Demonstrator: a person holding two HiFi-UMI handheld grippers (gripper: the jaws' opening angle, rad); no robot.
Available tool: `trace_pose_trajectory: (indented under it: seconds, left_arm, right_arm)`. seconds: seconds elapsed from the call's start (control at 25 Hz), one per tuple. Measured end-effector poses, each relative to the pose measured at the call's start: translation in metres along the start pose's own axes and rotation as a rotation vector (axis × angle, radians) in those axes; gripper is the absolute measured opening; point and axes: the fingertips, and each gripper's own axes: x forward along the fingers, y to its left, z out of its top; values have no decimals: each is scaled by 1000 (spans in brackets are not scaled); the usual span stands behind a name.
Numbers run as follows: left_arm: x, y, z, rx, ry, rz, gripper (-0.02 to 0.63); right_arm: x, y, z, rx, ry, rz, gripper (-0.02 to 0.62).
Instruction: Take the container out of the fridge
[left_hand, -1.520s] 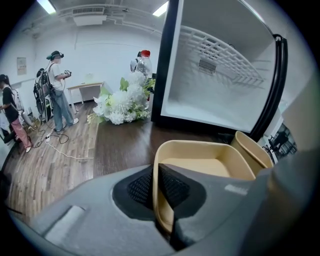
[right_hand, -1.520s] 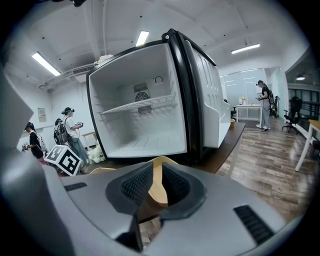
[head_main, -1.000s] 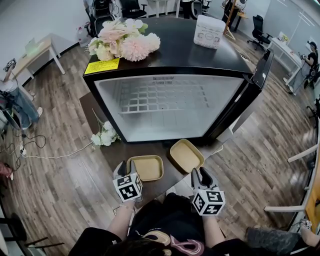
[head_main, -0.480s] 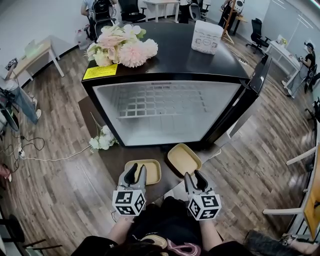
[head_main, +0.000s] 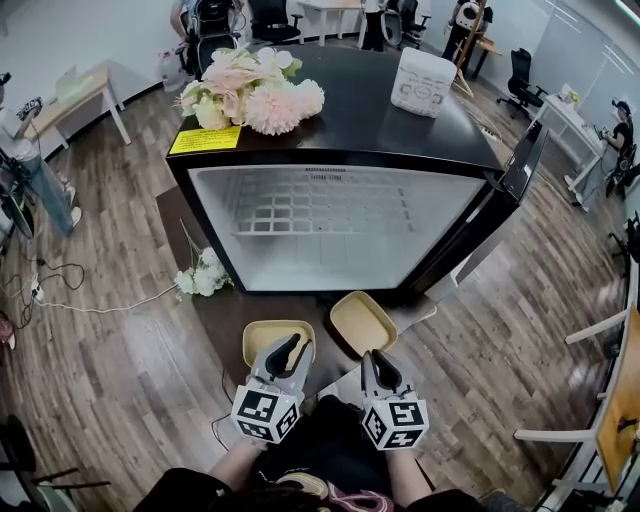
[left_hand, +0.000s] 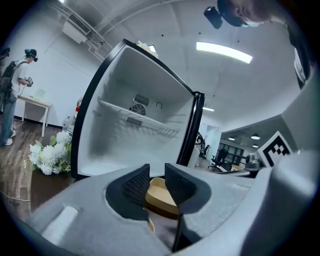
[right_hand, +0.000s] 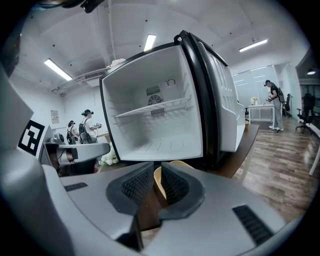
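Jaws of the left gripper (head_main: 288, 348) and the right gripper (head_main: 377, 360) stand at narrow gaps, both having just been closing, and no pad presses on anything. Two tan containers lie on the dark table (head_main: 215, 315) before the open fridge (head_main: 340, 215) (door (head_main: 520, 160) swung right): the left container (head_main: 262, 335) is just beyond the left jaws, the right container (head_main: 362, 320) just beyond the right. Whether the latter's near rim reaches between the pads is uncertain.

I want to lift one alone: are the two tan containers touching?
Apart. The head view shows dark table between the left container and the right container.
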Motion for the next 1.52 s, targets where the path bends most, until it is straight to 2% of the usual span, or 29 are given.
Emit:
trace_pose_trajectory:
  seconds: [0.16, 0.36, 0.56, 1.08, 1.52]
  left_arm:
    - [3, -11, -6, -1, 8, -20, 86]
    - [-1, -11, 1, 0, -35, 6, 44]
    - [-2, -7, 0, -8, -25, 17, 9]
    - [-3, -9, -10, -22, 16, -16, 9]
    - [-10, -4, -17, -37, 31, -12, 9]
  right_arm:
    - [1, -3, -2, -16, 10, -24, 9]
    - [-3, -9, 4, -5, -16, -46, 9]
    - [-2, -9, 7, -27, -22, -47, 8]
    - [-1, -2, 2, -56, -9, -22, 8]
    - [0, 14, 3, -79, -8, 22, 6]
